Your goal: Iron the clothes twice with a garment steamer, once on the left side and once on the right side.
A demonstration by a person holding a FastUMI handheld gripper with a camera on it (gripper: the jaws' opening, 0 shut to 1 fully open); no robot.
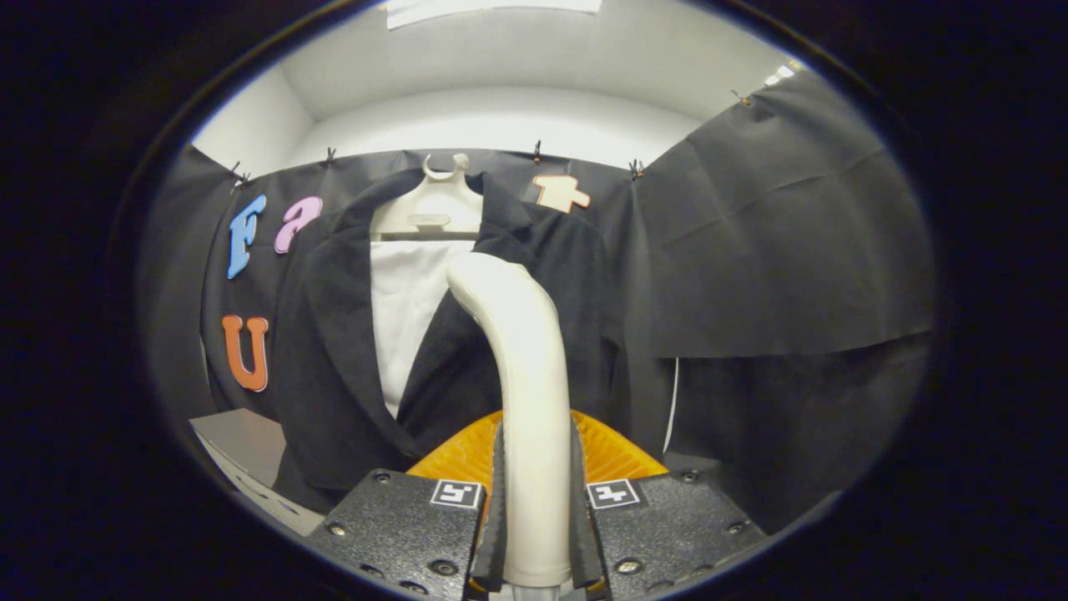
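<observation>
The gripper (535,509) has its fingers closed on both sides of the steamer (519,367) handle, whose head rises before the jacket (334,351) on its hanger (430,209), near the collar (neither pass looks finished, I judge).

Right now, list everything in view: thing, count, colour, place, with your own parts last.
Jacket: one, black, open at the front, hanging on the hanger against the booth wall, beyond the fingers.
White lining or shirt: one, white, showing inside the jacket's opening; cannot tell which.
Hanger: one, cream, at the jacket's collar.
Garment steamer: one, cream handle with an orange part at its base, between the fingers, curving up toward the jacket.
Board: one, grey, beside the jacket's lower hem.
Gripper: one, both fingers pressed on the steamer handle.
</observation>
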